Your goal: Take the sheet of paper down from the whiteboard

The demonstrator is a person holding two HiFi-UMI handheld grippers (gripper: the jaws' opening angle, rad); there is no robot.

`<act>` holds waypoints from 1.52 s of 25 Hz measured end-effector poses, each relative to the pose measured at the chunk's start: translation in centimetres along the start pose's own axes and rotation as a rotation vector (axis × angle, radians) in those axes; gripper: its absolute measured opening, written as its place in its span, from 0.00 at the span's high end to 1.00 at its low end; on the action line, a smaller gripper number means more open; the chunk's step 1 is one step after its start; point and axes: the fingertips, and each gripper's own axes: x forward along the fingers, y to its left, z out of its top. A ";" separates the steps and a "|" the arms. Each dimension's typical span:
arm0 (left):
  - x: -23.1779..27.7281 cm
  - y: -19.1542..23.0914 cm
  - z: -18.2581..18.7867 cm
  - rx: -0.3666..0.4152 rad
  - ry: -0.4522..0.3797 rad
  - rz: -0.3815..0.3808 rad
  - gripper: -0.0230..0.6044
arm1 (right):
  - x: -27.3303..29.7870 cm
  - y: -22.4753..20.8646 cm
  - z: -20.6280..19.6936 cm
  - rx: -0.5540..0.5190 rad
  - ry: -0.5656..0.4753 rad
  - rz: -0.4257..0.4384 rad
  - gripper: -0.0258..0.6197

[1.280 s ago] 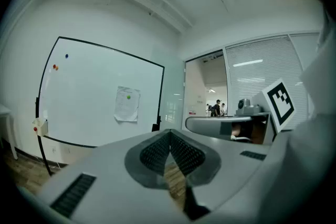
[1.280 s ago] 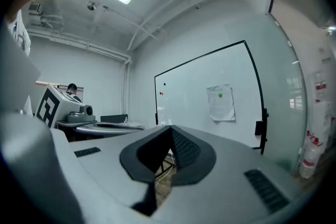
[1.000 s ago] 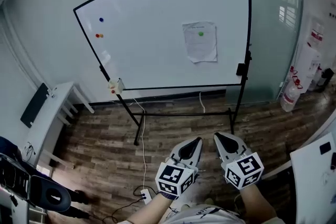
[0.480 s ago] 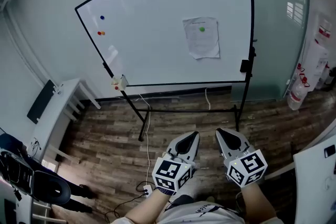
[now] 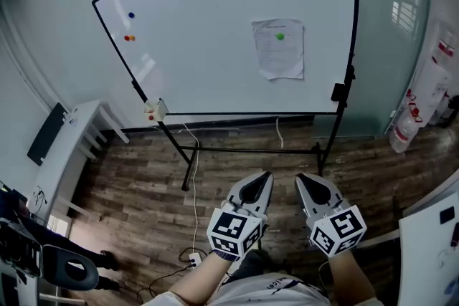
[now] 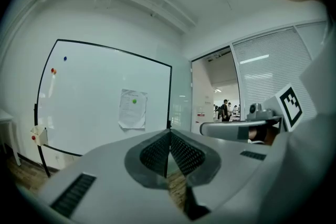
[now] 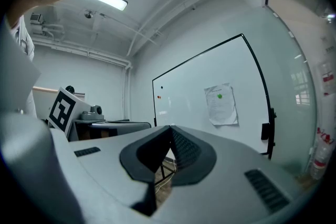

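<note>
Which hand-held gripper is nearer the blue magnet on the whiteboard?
Left. The left hand-held gripper sits far below and right of the blue magnet; the right hand-held gripper lies even farther right.

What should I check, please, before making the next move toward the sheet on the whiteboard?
1. Sheet of paper hangs on the whiteboard, under the green magnet: ok.
2. Left claw open, ready to grip: not ok, it is shut and empty.
3. Right claw open, ready to grip: not ok, it is shut and empty.
4. Claws close to the sheet: not ok, both are low and well short of the board.
5. Sheet's lower edge loose enough to pinch: cannot tell.
</note>
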 end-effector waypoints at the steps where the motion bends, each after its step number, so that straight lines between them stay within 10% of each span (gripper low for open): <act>1: 0.7 0.7 0.0 -0.001 -0.002 -0.007 0.94 | 0.9 -0.4 -0.1 -0.002 0.003 -0.007 0.94; 23: 17.7 21.6 3.8 0.021 -0.022 -0.147 0.94 | 23.8 -9.6 1.0 -0.034 0.038 -0.211 0.94; 38: 31.5 29.5 8.7 0.093 -0.085 -0.003 0.94 | 34.5 -23.8 7.0 -0.170 -0.062 -0.248 0.94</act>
